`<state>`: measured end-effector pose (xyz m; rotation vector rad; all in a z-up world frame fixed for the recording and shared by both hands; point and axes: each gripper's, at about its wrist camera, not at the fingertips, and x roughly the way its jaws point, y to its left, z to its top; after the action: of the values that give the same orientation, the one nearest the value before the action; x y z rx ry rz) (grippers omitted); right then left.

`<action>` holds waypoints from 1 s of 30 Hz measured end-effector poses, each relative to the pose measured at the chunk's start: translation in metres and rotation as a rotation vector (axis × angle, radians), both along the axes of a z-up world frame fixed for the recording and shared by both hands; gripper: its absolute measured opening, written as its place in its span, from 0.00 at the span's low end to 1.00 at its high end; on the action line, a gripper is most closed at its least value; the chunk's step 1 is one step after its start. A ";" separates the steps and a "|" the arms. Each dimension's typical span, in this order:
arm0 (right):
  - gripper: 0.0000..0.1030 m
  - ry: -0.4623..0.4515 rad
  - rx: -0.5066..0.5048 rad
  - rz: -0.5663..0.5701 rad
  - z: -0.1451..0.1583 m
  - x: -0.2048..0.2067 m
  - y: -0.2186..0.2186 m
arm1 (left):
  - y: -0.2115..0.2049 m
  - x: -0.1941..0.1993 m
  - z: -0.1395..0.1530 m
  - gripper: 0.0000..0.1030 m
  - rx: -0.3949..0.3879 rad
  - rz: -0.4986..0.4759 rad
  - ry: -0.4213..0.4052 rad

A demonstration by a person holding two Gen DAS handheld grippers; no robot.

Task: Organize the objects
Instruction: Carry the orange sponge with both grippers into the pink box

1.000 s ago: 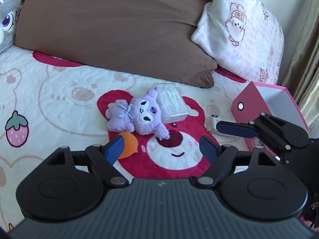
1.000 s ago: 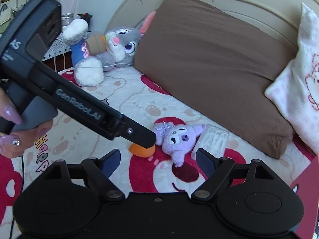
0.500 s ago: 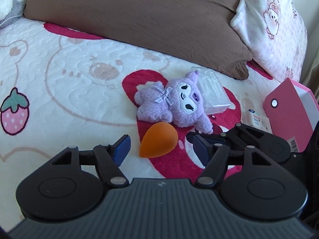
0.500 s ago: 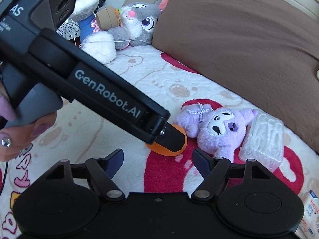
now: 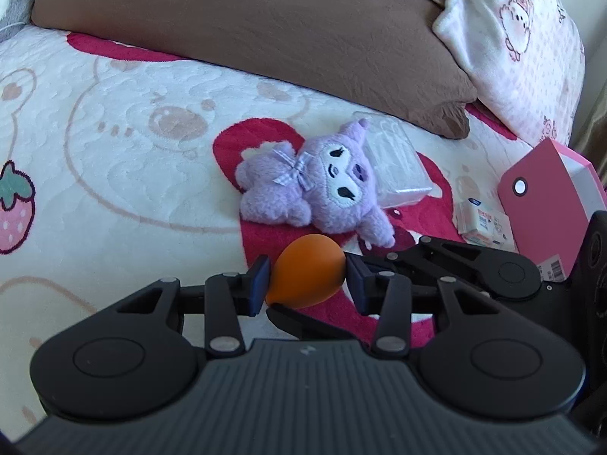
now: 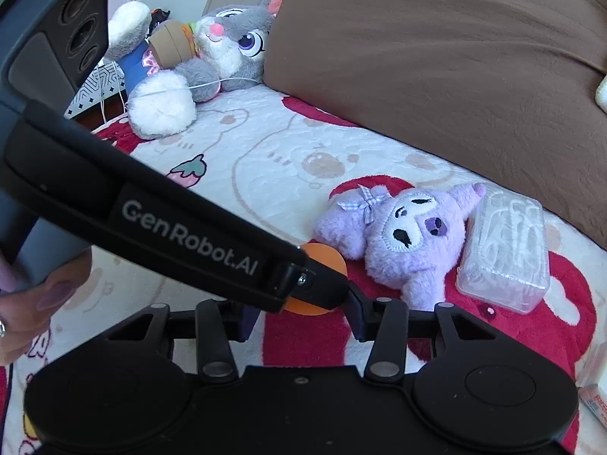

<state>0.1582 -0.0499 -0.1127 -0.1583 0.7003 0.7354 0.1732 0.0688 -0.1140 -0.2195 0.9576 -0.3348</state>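
**Between Closing Pads: Orange Sponge on the Bear Quilt**

Between the blue pads (image 5: 261, 278) of the left gripper (image 5: 307, 280) sits the orange teardrop-shaped makeup sponge (image 5: 307, 278), resting on the red bear patch of the white quilted bedspread (image 5: 114, 174). Jaws closing, both pads touching or all but touching the sponge's flanks, so already pinching it lightly. Right gripper (image 6: 299, 313) also closing, low and just in front of the sponge, its far finger beside the sponge's right flank; contact there cannot be told, since the left tool's body crosses the right wrist view.

Judged best for this step: squeeze only until the soft foam dimples slightly, keep the pads centred on the widest part, lift straight up off the quilt. Advisable too to back one gripper off, since two claws crowded on one small thing risk a finger clash or a nudge that rolls the sponge.

Just beyond the sponge: purple fluffy plush toy with a gingham bow (image 5: 315, 185), one paw nearly touching it. Beyond the plush, against its head: clear plastic box of small white items (image 5: 398, 167). Well right of the sponge: small white packets (image 5: 481, 223), then open pink cardboard box (image 5: 542, 204), a likely destination. Far behind the sponge: brown pillow (image 5: 246, 22).
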 end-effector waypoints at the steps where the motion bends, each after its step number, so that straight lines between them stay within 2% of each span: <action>1: 0.50 0.002 0.002 0.001 0.002 -0.003 -0.002 | -0.003 -0.003 0.003 0.40 0.009 -0.009 0.000; 5: 0.50 0.046 0.002 0.007 0.014 -0.012 -0.014 | -0.014 -0.017 0.016 0.41 0.036 -0.023 0.012; 10: 0.50 0.085 -0.012 0.017 0.031 -0.027 -0.025 | -0.024 -0.039 0.030 0.41 0.020 -0.035 0.004; 18: 0.51 0.162 -0.062 -0.006 0.059 -0.048 -0.045 | -0.040 -0.057 0.047 0.41 -0.055 -0.075 0.065; 30: 0.51 0.113 -0.152 -0.024 0.100 -0.078 -0.073 | -0.066 -0.084 0.082 0.39 -0.110 -0.135 0.063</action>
<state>0.0805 -0.1228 -0.0124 -0.2485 0.8651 0.6721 0.0887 0.0031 -0.0320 -0.2680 1.0193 -0.5080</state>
